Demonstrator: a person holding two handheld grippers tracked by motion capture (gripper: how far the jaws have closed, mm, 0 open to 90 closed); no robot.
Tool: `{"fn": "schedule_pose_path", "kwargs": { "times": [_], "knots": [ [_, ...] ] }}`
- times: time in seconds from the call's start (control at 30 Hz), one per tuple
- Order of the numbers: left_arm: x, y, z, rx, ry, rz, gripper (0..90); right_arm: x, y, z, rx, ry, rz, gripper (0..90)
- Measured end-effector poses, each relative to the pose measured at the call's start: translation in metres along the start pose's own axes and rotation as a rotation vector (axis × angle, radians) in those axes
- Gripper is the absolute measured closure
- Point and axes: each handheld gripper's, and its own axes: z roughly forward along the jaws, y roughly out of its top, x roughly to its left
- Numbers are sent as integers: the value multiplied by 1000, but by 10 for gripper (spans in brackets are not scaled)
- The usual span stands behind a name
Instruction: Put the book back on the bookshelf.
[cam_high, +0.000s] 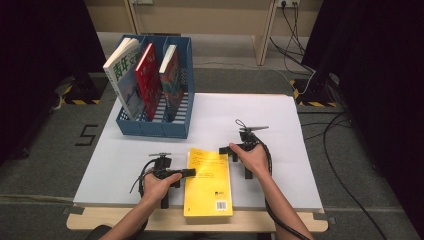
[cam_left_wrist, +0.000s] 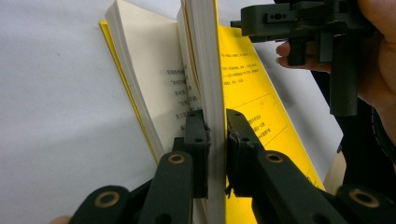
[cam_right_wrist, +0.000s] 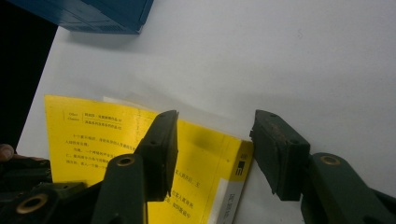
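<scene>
Your white tabletop carries a blue file rack well beyond both claws, toward the far left corner, with three books leaning in its slots: a white and green one with large green Chinese characters on the cover, a red one, and a red and teal one. I judge the yellow book is meant to join them, and that work is barely begun: it lies flat at the near edge, between your two claws, well short of the rack

Your left claw is clamped on the book's upper cover and a thick block of pages, lifting them off the lower pages, which fan open just left of it. Your right claw stands open astride the book's spine corner, one jaw over the yellow cover, the other on the bare tabletop beside it; nothing is pinched yet. Left to do, as I read it: close the right claw, raise the book, carry it to the rack

The yellow cover bears small black Chinese print in a ruled box, too small to read, and a barcode near its lower corner
</scene>
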Motion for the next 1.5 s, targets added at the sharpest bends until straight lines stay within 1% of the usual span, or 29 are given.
{"fn": "schedule_pose_path", "kwargs": {
  "times": [0.03, 0.1, 0.13, 0.23, 0.27, 0.37, 0.43, 0.47, 0.5, 0.6, 0.77, 0.83, 0.9, 0.97, 1.03, 1.1, 1.17, 1.2, 1.27, 1.37, 1.4, 1.5],
  "knots": [
    [0, 0, 0, -2, -2, -3, 803, 0, 0, 0, -3, -11, -4, 544],
    [1, 0, 0, -3, -7, -3, 799, 3, 0, 0, 6, -21, 8, 552],
    [2, 0, 0, -6, -13, -14, 798, 3, 1, 0, 8, -23, 10, 559],
    [2, -1, 0, -8, -13, -10, 793, 0, 2, 0, 16, -11, 40, 608],
    [2, -1, 0, -9, -12, -9, 793, -1, 2, 0, 13, -19, 28, 636],
    [3, 0, 0, -4, -14, -14, 789, 0, 2, 0, 11, -30, 24, 644],
    [1, 0, 0, -5, -3, 1, 785, 0, 2, 0, 13, -40, 22, 651],
    [1, 0, 0, -6, -2, 1, 783, 1, 2, 0, 15, -40, 27, 659],
    [1, 1, 0, -4, -3, 0, 778, 0, 3, -1, 18, -36, 35, 666],
    [2, 2, 0, 2, 1, -4, 767, -1, 3, -2, 12, -27, 35, 687],
    [3, 3, -1, 13, -7, -18, 758, 1, 5, -5, 15, -24, 21, 714],
    [3, 4, -1, 16, -6, -20, 753, 2, 5, -5, 12, -27, 15, 719],
    [4, 4, -2, 19, -9, -27, 747, 2, 5, -6, 6, -23, 20, 726],
    [4, 5, -2, 22, -7, -29, 738, 3, 5, -7, 2, -23, 9, 730],
    [3, 6, -4, 31, -2, -26, 726, 4, 5, -8, -1, -17, 19, 732],
    [3, 6, -5, 37, 2, -24, 721, 5, 4, -7, 6, -19, 12, 732],
    [4, 5, -6, 33, 2, -13, 731, 5, 3, -7, 7, -15, 23, 730],
    [4, 5, -5, 35, 2, -14, 743, 5, 3, -7, 6, -15, 25, 728],
    [7, 4, -5, 35, -19, -25, 767, 5, 3, -6, 4, -12, 23, 725],
    [9, 3, -5, 32, -31, -28, 780, 4, 3, -6, 2, -5, 34, 716],
    [9, 3, -5, 31, -34, -28, 782, 3, 3, -6, 2, -5, 23, 712],
    [9, 2, -5, 30, -33, -21, 786, 3, 2, -5, 5, -5, 29, 697]
  ]
}}
